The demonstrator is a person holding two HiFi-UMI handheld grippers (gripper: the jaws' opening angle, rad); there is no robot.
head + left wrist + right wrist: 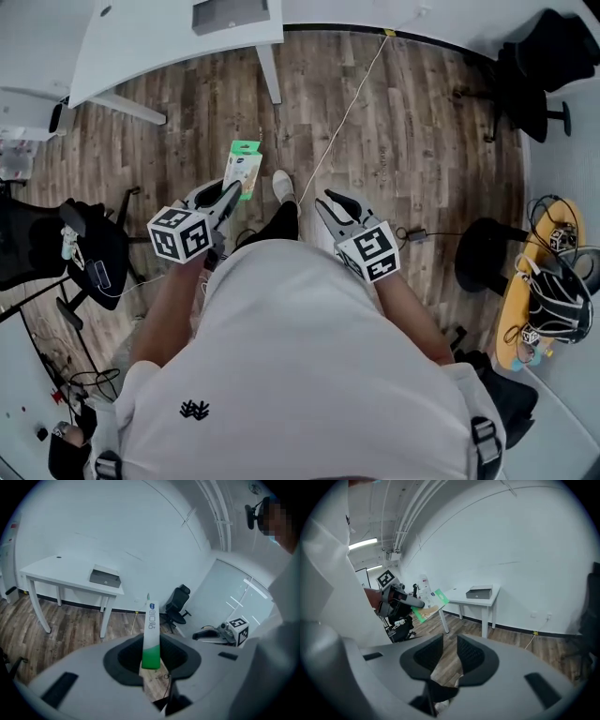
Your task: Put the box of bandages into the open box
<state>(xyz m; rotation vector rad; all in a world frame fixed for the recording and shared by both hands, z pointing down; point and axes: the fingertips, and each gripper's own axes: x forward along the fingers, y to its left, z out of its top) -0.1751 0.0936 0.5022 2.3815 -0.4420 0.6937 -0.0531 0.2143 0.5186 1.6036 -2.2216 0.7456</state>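
Note:
The box of bandages [244, 167] is white and green, and my left gripper [228, 194] is shut on its lower end, holding it out over the wood floor. In the left gripper view the box [151, 634] stands upright and edge-on between the pads. The right gripper view shows it from the side [427, 604]. My right gripper [333, 202] hangs beside the left one at waist height; its jaws [446, 651] stand slightly apart with nothing between them. A grey box [105, 578] lies on the white table [56, 571] ahead, also in the right gripper view [478, 592].
The white table [169, 37] stands at the far left on slanted legs. A black office chair [534, 80] is at the far right and another [89, 248] at the left. A thin cable [347, 112] crosses the floor. A dark stool [487, 253] and a yellow object [548, 281] sit at the right.

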